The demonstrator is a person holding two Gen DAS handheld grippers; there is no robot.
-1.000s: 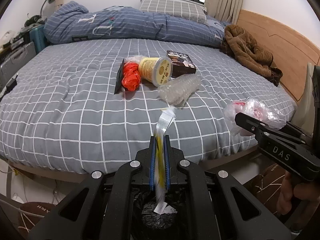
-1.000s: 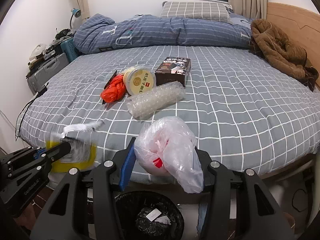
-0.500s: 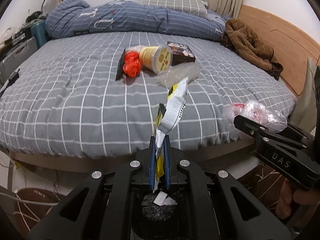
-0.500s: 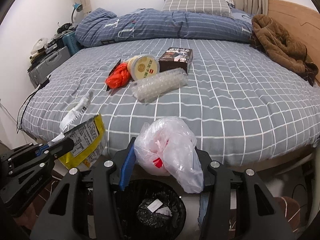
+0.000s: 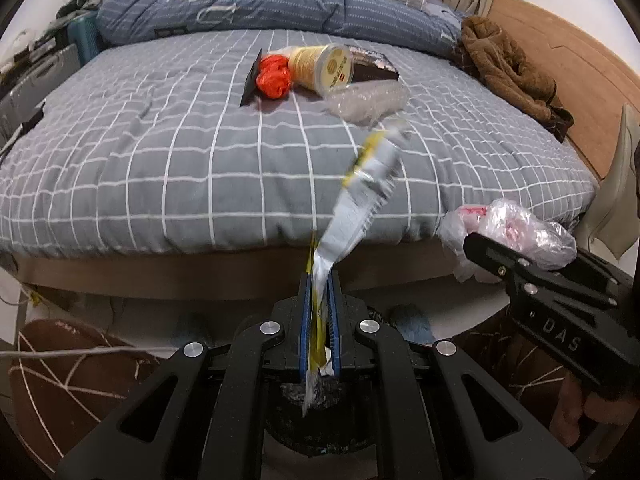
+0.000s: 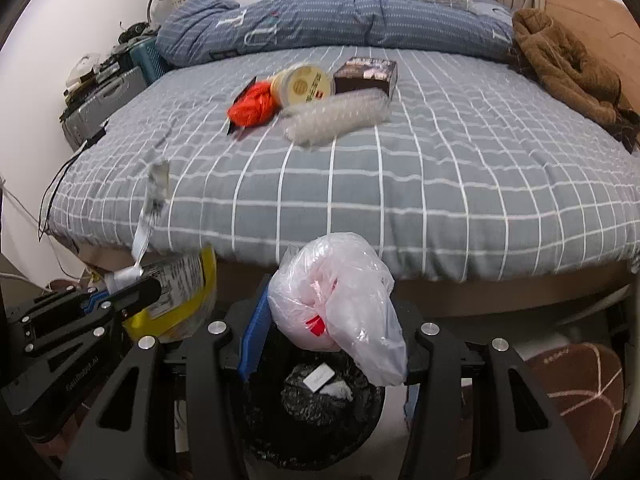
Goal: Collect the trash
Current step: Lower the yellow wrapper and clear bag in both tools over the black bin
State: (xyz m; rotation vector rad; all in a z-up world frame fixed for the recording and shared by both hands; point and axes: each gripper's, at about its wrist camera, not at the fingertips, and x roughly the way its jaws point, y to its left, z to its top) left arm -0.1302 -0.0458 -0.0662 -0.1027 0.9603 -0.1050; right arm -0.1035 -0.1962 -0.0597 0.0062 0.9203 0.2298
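My left gripper (image 5: 319,280) is shut on a yellow and silver snack wrapper (image 5: 356,208), held above a black-lined trash bin (image 5: 312,420). It also shows in the right wrist view (image 6: 132,292) with the wrapper (image 6: 176,304). My right gripper (image 6: 332,304) is shut on a crumpled clear plastic bag (image 6: 340,304) above the bin (image 6: 316,404); the bag also shows in the left wrist view (image 5: 516,232). On the bed (image 6: 440,168) lie an orange bag (image 6: 252,108), a yellow-lidded tub (image 6: 302,86), a dark box (image 6: 366,74) and bubble wrap (image 6: 336,120).
A brown coat (image 6: 568,68) lies at the bed's right side by the wooden headboard. A folded blue duvet (image 6: 320,20) lies at the far end. Luggage and clutter (image 6: 104,84) stand at the left. A brown patterned rug (image 6: 568,380) covers the floor beside the bin.
Both grippers have pulled back from the bed and lowered over the bin. The wrapper in my left gripper has swung and flapped to the right.
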